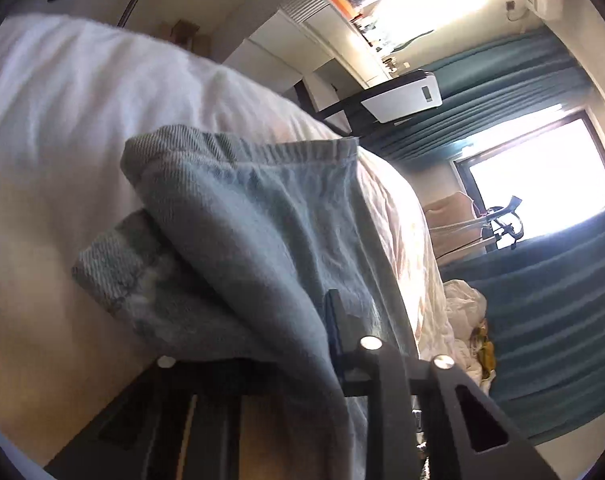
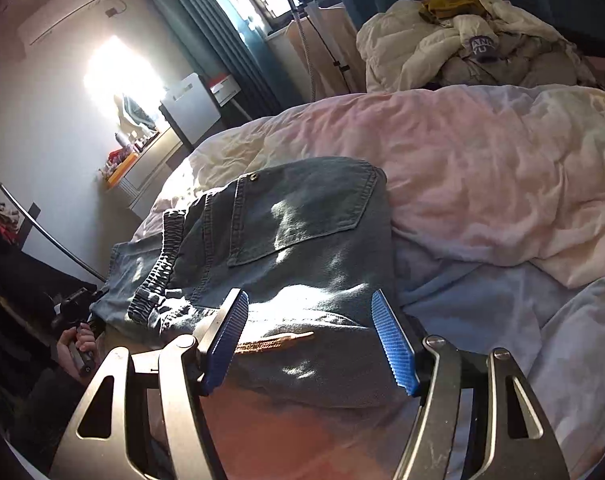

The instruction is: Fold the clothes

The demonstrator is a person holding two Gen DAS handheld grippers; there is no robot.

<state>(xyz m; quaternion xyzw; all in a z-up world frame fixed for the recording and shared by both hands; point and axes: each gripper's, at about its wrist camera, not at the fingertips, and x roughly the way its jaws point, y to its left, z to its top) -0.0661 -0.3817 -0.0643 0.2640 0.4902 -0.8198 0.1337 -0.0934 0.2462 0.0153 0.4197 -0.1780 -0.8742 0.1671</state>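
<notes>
Between the blue pads (image 2: pixel 394 344) of the right claw (image 2: pixel 308 340), which is spread wide, the near fold of the jeans (image 2: pixel 302 232) is seen, lit by sun; nothing is gripped, and whether the pads touch the cloth cannot be told. On the left side, the left claw (image 1: pixel 334 336) is draped over by denim, so that only one blue pad edge (image 1: pixel 331 320) shows; cloth appears to be caught there, yet whether the jaws are pressed together cannot be told.

Further out, the jeans are laid on the bed (image 2: pixel 482 168), doubled over, with a back pocket (image 2: pixel 298 216) facing up and the elastic waistband (image 2: pixel 158 272) bunched toward the bed's left edge. In the left wrist view a layer of the jeans (image 1: pixel 254 216) is seen lifted above a lower layer, over the white duvet (image 1: pixel 82 120).

The task is judged to be partly done: at least one fold has been made, but the bundle is loose and uneven, and a further fold and some smoothing are probably left. At the far side of the bed a heap of clothes (image 2: pixel 474 40) is seen, apparently unfolded.
</notes>
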